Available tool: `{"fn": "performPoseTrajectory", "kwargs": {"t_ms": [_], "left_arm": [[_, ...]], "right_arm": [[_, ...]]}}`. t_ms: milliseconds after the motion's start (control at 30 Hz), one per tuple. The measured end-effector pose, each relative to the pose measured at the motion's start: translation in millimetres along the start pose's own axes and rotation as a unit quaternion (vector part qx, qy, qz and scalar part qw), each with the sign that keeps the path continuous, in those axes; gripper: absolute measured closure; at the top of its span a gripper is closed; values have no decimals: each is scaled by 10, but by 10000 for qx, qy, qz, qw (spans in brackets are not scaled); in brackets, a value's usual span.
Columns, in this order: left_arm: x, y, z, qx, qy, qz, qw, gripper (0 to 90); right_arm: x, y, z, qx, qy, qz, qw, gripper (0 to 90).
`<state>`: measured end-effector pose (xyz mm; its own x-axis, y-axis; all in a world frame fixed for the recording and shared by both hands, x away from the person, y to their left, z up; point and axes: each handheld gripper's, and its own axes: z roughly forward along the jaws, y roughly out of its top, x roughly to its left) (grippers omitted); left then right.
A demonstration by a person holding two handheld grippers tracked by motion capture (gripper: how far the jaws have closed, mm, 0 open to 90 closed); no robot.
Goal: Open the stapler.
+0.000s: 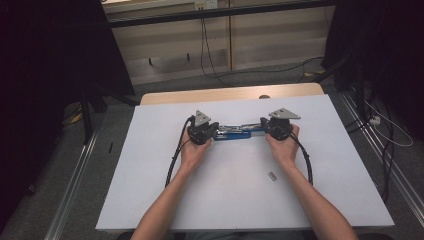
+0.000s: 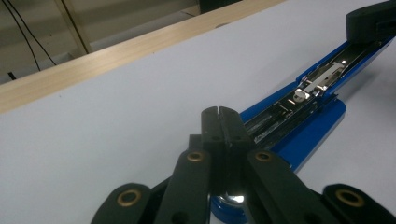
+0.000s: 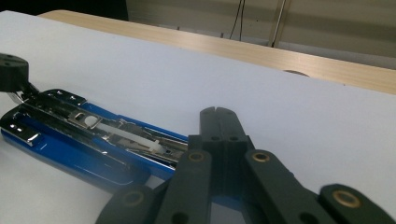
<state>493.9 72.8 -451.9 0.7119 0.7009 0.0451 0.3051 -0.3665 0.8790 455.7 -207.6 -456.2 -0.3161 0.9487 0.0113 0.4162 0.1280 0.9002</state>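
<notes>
Opened blue stapler being handled at both ends on the white surface [image 1: 240, 200]

The left tongs [image 1: 210, 133], jaws fully together, are being pressed onto the blue stapler [image 1: 233, 133] lying mid-surface; the right tongs [image 1: 265, 127], likewise closed, are being held at its other end.

One camera sat high above the person's side of the bench [image 1: 150, 190] and looked forward and down, far enough off to take in the whole white top and the floor beyond. The other two rode low on the tongs, close to the surface, each looking along its own black jaws. Both faced inward from opposite ends of the opened blue stapler [image 2: 308, 112], which lay in all three views.
</notes>
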Motion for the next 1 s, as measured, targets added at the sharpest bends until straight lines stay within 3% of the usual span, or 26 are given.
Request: {"fn": "performPoseTrajectory", "kwargs": {"t_ms": [367,467,533,633,700,733,767,867,1000], "left_arm": [[-22,-2,7,-63,-73,-40,9999,863],[-47,-2,17,-47,-114,-121,9999,807],[-60,-3,23,-57,-139,-29,9999,778],[-64,7,17,-119,-171,-177,9996,732],[-79,27,4,-155,-80,-119,9998,682],[-87,38,-1,-171,55,-111,9998,617],[-80,45,-9,-190,64,-111,9997,553],[-64,39,-20,-166,-43,-250,9995,546],[-11,43,-54,-156,-99,-438,9989,446]], "right_arm": [[-8,0,-1,-8,122,58,9999,900],[-19,2,-10,-13,195,85,9998,900],[-31,3,-20,-26,211,103,9997,900],[-41,12,-35,-38,169,79,9998,892],[-50,21,-47,-72,169,78,9998,877],[-51,25,-55,-78,163,83,9998,870],[-54,29,-62,-94,172,92,9998,859],[-63,41,-85,-119,192,85,9997,823],[-71,39,-109,-102,277,118,9995,757]]}}
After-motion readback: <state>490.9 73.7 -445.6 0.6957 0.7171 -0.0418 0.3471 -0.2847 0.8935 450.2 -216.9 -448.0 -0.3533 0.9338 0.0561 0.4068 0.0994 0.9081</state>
